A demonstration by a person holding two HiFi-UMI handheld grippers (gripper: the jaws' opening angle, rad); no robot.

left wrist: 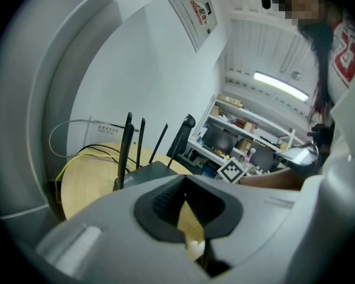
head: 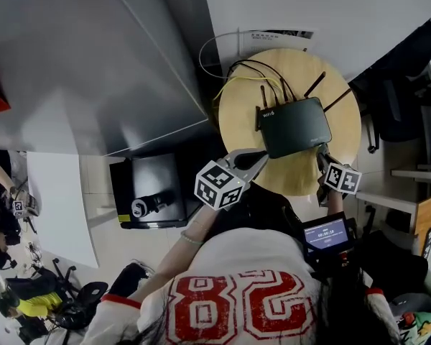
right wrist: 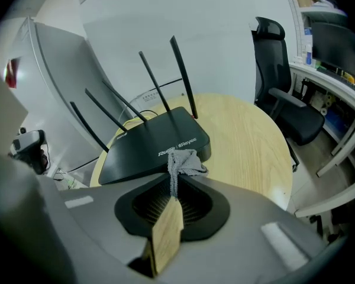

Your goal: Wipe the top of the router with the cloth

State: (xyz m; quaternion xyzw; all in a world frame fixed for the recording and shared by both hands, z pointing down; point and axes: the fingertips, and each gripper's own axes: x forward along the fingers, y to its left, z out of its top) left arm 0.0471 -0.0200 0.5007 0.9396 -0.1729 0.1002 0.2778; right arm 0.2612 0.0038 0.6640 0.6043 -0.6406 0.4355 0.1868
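Plainly the cloth [right wrist: 186, 161] is a small grey rag, limp and light. The right gripper [right wrist: 173, 182] has its jaws pinched on one bunched end, so the loose part flops forward at the near edge of the router [right wrist: 148, 147], which lies flat on the round wooden table [right wrist: 248, 141]. I judge the router a stiff, light plastic shell that could skid under a hard push (its thin antennas look easy to knock), so the left gripper [left wrist: 186, 188], jaws together on nothing just beside its near left corner, might steady that edge.
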